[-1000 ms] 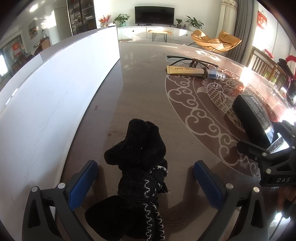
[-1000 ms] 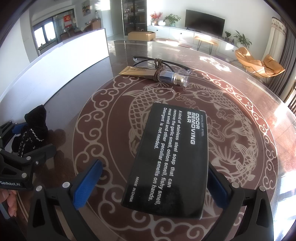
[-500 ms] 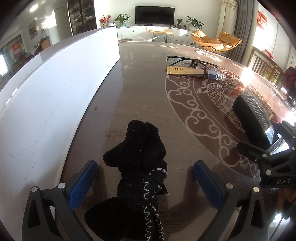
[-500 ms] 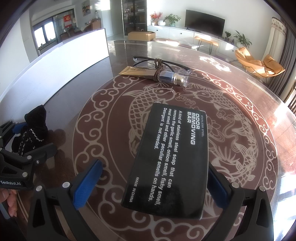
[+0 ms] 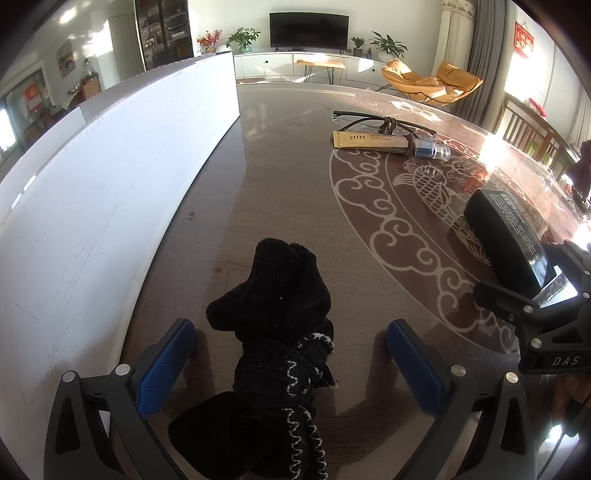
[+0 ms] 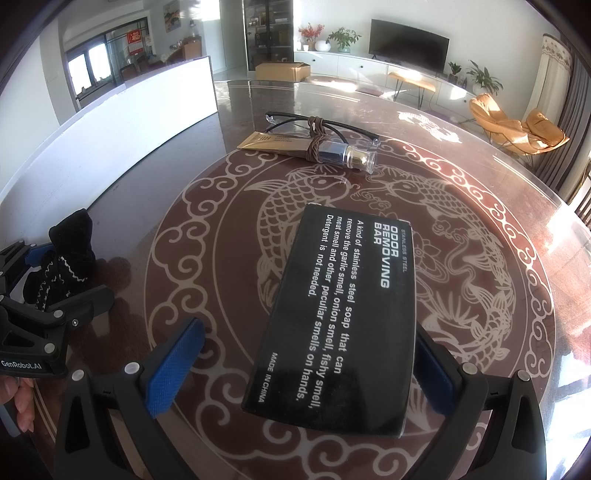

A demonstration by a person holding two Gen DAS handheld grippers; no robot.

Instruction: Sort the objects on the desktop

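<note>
A black knitted cloth item [image 5: 280, 354] with white zigzag stitching lies bunched on the table [image 5: 288, 177], directly between the blue pads of the left gripper [image 5: 291, 354]. That gripper is spread wide, with a clear gap on either side of the cloth, so it grasps nothing. A long white panel [image 5: 110, 177] runs along the table's left edge, close beside the cloth.

To the right, a flat black box [image 6: 340, 317] printed "ODOR REMOVING BAR" lies on the table's round carp-and-cloud inlay [image 6: 480, 295]. The right gripper [image 6: 306, 362] is also released and spread wide: its left pad stands clear of the box, while the right pad sits just behind the box's right edge, and contact there cannot be judged. In the right wrist view the cloth and the left gripper appear at the far left, well apart from the box.

Farther along the table lies a tan sachet [image 6: 273, 142], with a small glass bottle [image 6: 347, 157] bound in brown cord at its end. A pair of black-framed glasses [image 6: 295, 120] lies just behind them.

Beyond the table stand a television [image 5: 308, 29], potted plants [image 5: 242, 38] and an orange lounge chair [image 5: 430, 81].
</note>
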